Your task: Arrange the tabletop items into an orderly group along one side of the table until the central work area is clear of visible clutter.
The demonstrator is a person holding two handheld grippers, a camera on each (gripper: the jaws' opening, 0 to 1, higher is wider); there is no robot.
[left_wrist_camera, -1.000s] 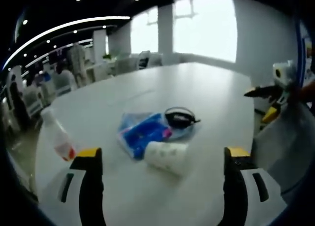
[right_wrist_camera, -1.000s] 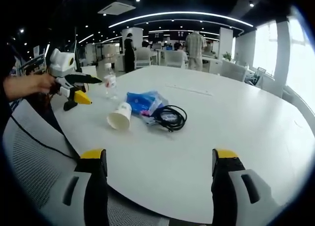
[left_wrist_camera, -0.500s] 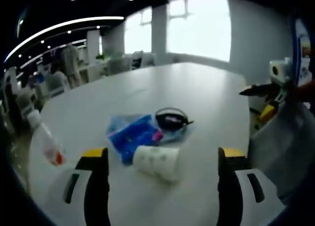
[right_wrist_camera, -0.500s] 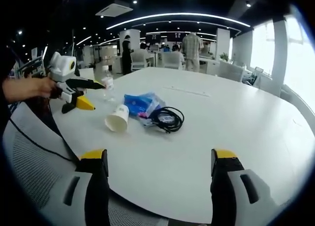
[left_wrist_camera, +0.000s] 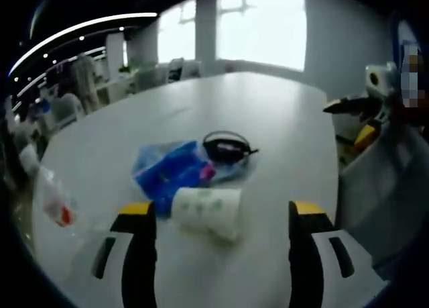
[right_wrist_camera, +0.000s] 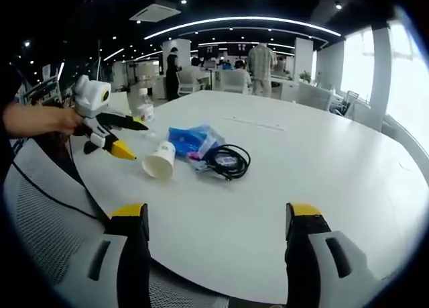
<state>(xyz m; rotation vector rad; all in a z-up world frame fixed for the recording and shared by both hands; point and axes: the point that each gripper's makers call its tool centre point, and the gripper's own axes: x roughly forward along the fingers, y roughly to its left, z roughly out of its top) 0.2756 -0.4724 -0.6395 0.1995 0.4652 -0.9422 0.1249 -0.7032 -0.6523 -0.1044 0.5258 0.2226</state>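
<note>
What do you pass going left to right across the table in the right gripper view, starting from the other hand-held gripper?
left hand-held gripper → paper cup lying on its side → blue packet → coiled black cable

A white round table (right_wrist_camera: pixel 322 180) carries a tipped paper cup (right_wrist_camera: pixel 159 163), blue bag (right_wrist_camera: pixel 193 140), black cable (right_wrist_camera: pixel 228 162) and bottle (right_wrist_camera: pixel 142 105).

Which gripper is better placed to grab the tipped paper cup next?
Probably left: the left gripper is open beside the paper cup, which lies just beyond its jaws. The right gripper is open, farther back.
</note>
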